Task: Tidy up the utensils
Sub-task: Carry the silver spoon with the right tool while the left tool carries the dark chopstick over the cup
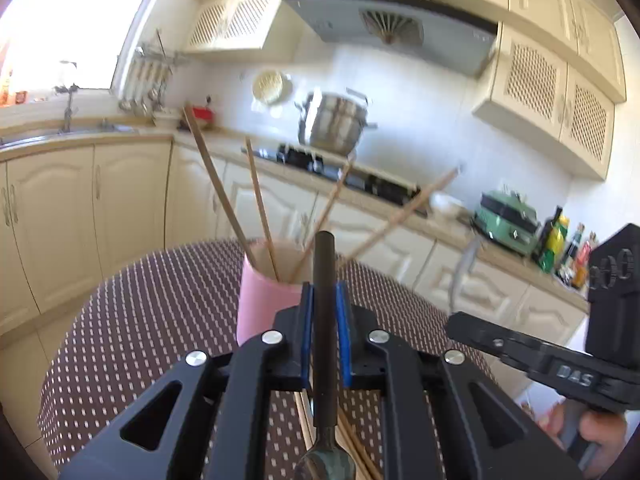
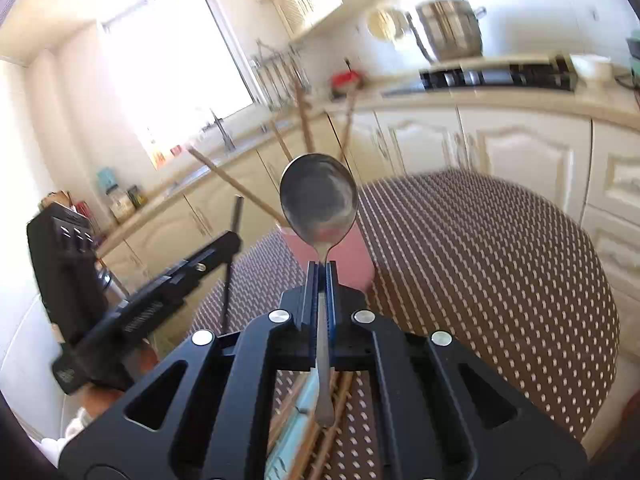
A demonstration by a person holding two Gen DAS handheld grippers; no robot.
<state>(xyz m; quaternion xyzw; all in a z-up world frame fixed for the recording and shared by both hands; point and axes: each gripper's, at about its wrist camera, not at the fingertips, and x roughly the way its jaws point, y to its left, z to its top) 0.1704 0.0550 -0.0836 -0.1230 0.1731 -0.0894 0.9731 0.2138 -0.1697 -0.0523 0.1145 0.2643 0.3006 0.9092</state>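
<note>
Kitchen cabinets ring a dotted tablecloth point(image 1: 152, 320) bearing a pink cup point(image 1: 260, 300) of chopsticks point(image 1: 216, 180). At six o'clock from it, the left gripper point(image 1: 325, 312) clenches a black-handled spoon point(image 1: 323, 320), bowl toward the camera. The right gripper point(image 2: 321, 280) grips a steel spoon point(image 2: 318, 198), bowl at twelve o'clock.

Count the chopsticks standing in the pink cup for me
4, all in the pink cup: one leaning far left, one near upright beside it, one tilting right, one leaning far right. More lie on the table, partly hidden.
</note>
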